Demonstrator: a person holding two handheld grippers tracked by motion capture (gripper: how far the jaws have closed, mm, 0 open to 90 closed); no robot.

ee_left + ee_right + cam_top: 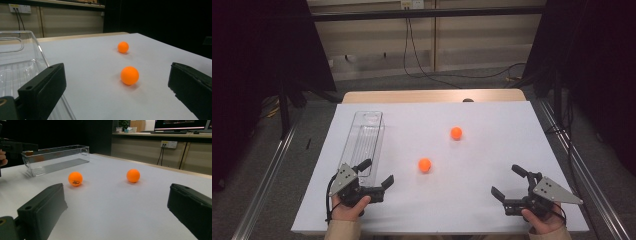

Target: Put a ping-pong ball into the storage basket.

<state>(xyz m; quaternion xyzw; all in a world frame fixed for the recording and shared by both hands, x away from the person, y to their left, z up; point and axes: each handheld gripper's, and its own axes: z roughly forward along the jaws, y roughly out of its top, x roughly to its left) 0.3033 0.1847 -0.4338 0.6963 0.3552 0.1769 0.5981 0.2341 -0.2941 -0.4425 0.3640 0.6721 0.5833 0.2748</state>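
- Two grippers sit at the near edge of the table (492, 107): your left gripper (374, 175) at the near left, your right gripper (508, 184) at the near right. Both have their jaws spread wide and hold nothing.
- Your left gripper sits at the near end of the clear bin (366, 137), one jaw over the bin's near end. Risk: a sideways sweep from here would knock the light bin askew.
- Beyond the left gripper's jaws, slightly right, lies the near orange ball (425, 165). In the left gripper view this ball (129, 75) rests on the bare white surface between the two jaws, apart from both.
- Risk: the ball is round and the surface smooth. If one jaw touches before the other, expect the ball to roll away, possibly toward the table edge.
- Risk: closing off-centre on the ball would likely squeeze it out forward.
- Farther back and to the right lies the far orange ball (456, 133), well apart from the first. Your right gripper view shows both balls ahead, with the bin (56, 157) at the far left.
- Risk: both grippers face the same central area. If you advance both at once toward one ball, the jaws may collide.
- Judgement: the work appears to be loading the balls into the bin; neither ball is in it yet.
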